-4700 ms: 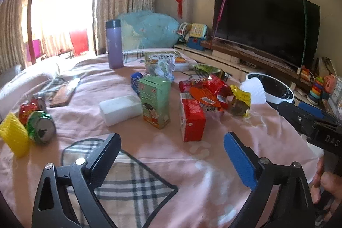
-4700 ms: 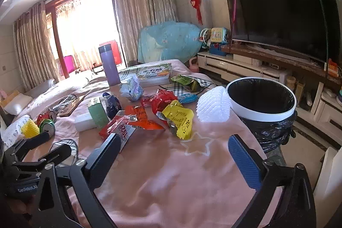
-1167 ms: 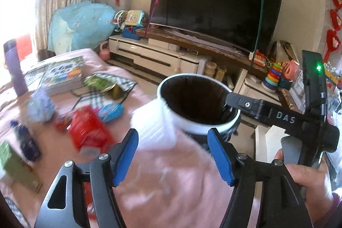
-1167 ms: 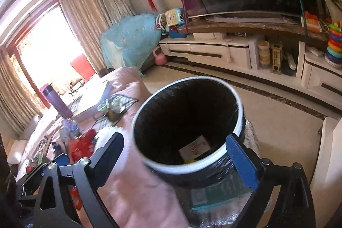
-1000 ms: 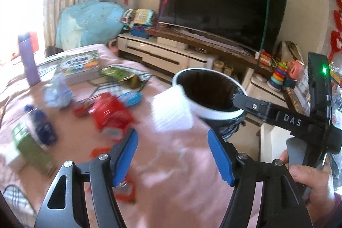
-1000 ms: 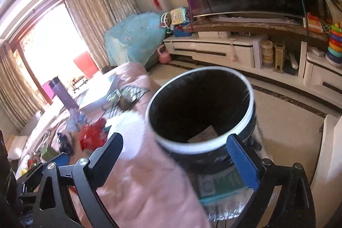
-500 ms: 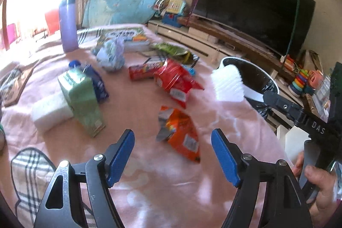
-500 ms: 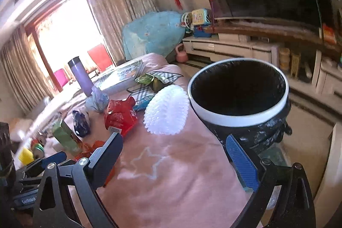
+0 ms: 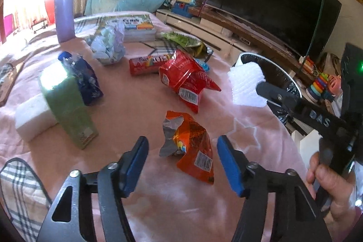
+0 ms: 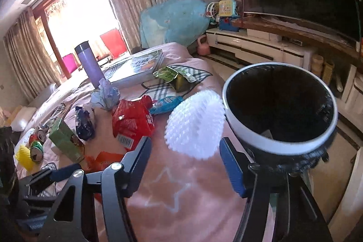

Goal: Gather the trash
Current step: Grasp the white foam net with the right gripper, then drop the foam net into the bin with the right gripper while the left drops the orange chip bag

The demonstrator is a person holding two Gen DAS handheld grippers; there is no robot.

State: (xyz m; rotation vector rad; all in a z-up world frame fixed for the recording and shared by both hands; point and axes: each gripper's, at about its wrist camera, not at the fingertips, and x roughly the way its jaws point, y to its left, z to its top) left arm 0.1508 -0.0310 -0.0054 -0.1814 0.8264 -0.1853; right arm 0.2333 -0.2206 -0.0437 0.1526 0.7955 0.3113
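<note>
the pink-covered table [image 9: 136, 110] holds most of the trash, the bin [image 10: 279, 142] off its right edge shows just a scrap, and both the left gripper [image 9: 181, 160], straddling the orange wrapper [image 9: 192, 146], and right gripper [image 10: 185, 162], by white foam netting [image 10: 195, 124], gape empty

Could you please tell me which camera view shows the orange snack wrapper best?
The left wrist view: the orange snack wrapper lies whole and unobstructed between the open left gripper fingers. The right wrist view shows only an orange sliver behind its own finger.
</note>
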